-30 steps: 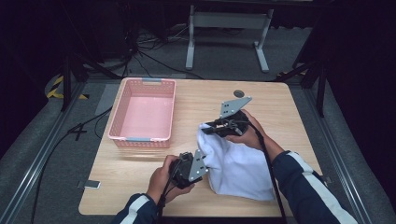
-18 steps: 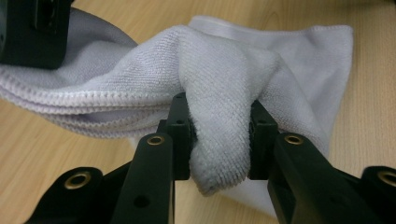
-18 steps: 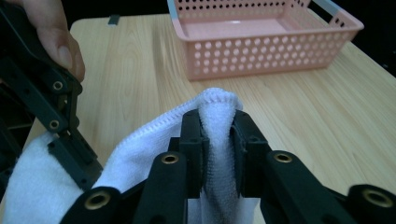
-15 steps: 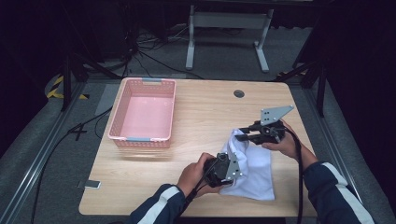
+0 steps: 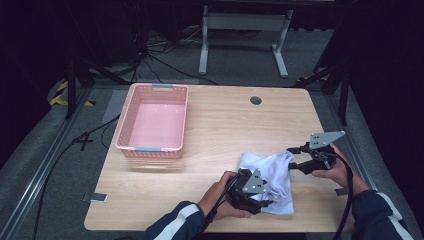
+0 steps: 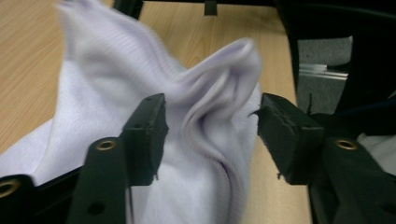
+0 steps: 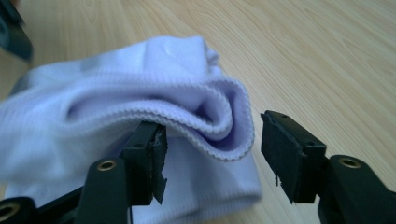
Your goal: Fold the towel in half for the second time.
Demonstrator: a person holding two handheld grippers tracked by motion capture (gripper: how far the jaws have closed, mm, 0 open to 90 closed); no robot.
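Note:
A white ribbed cloth [image 5: 272, 172] lies bunched on the wooden table [image 5: 225, 130] near its front right corner. My left gripper [image 5: 264, 199] is at the cloth's near-left side. In the left gripper view it [image 6: 210, 116] stands open, with a raised fold of the cloth [image 6: 205, 93] between the jaws. My right gripper [image 5: 291, 157] is at the cloth's right edge, pointing left. In the right gripper view it [image 7: 210, 135] is open too, its jaws on either side of a folded hem of the cloth [image 7: 187, 98]. Neither pair of jaws presses the fabric.
An empty pink plastic basket [image 5: 152, 120] stands at the table's left side. A round cable hole [image 5: 255, 100] is near the far edge. Cables and a metal stand [image 5: 240, 30] lie on the floor beyond the table.
Both hands and the cloth have shifted right and toward the near edge. The cloth, spread wider before, now lies in a smaller bunch.

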